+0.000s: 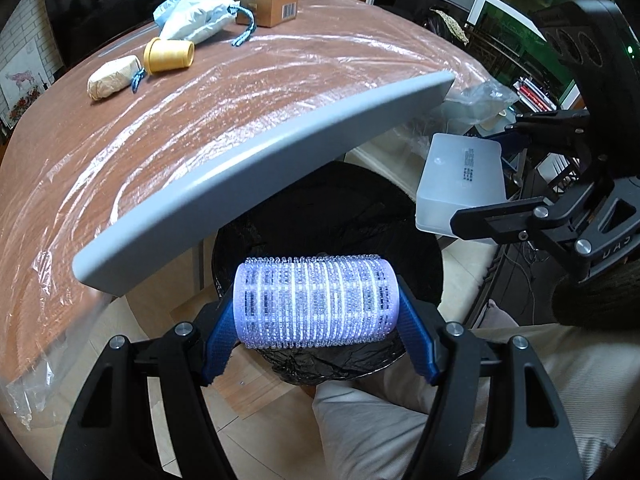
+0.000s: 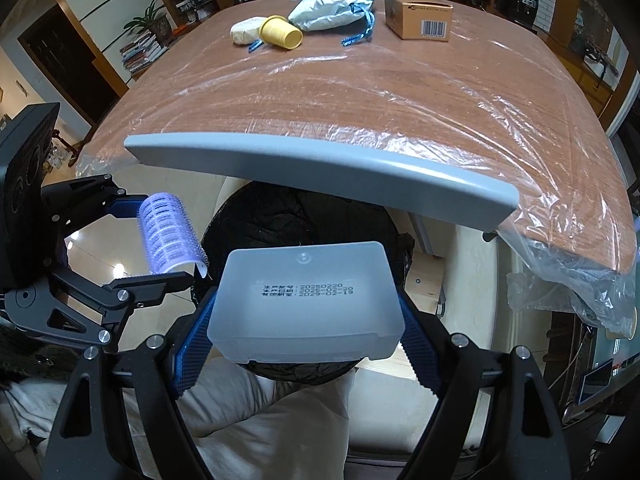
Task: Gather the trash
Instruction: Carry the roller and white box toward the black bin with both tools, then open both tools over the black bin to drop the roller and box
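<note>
My left gripper is shut on a purple hair roller, held over the black-lined trash bin below the table's grey edge. My right gripper is shut on a white translucent plastic box, also above the bin. Each gripper shows in the other's view: the right with the box, the left with the roller. On the far side of the table lie a yellow cup, a paper wad, a blue-white pouch and a cardboard box.
The wooden table is covered with a clear plastic sheet that hangs off its right edge. A person's light trousers are below the grippers. Shelves and furniture ring the room.
</note>
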`<state>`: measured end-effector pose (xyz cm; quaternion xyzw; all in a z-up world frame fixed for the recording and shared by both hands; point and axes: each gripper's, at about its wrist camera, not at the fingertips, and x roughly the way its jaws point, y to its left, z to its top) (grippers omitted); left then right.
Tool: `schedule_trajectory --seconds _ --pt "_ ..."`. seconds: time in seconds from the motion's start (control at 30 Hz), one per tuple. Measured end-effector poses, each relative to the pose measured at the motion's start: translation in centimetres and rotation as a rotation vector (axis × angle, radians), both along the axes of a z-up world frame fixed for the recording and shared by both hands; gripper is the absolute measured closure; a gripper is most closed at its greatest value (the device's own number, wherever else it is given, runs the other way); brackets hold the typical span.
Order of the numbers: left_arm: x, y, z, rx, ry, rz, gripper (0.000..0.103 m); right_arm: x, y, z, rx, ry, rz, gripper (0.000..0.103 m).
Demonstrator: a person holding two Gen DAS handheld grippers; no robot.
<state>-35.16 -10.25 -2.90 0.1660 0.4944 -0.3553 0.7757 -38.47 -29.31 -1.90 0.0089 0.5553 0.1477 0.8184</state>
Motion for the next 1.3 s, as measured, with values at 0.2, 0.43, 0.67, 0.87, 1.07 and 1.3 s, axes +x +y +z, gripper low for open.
schedule_trajectory --seconds 0.2,0.43,0.67,0.87,1.07,1.3 --pt "0.3 -0.1 -1.0 0.017 0.013 0.012 0.032 0.5 0.4 -1.1 -0.015 0.013 0.009 0.022" --pt "0.7 -0.3 -2.1 0.043 0.017 0.019 0.032 1.1 0.6 -2.2 -0.026 0.024 0.016 0.022" --pt "0.9 -0.8 -3.0 0.067 0.023 0.026 0.032 1.5 0.7 -3.2 -0.037 0.034 0.02 0.022" --pt "1.2 -1.2 -3.8 0.084 0.031 0.027 0.032 1.6 0.5 -4.2 -0.047 0.043 0.021 0.022" --pt "1.5 -1.8 -4.3 0.102 0.035 0.024 0.032 1.6 0.8 -4.7 -0.066 0.041 0.029 0.022" --pt "1.7 -1.8 -5.2 0.119 0.041 0.025 0.032 1.8 1.0 -5.6 -0.077 0.044 0.024 0.022"
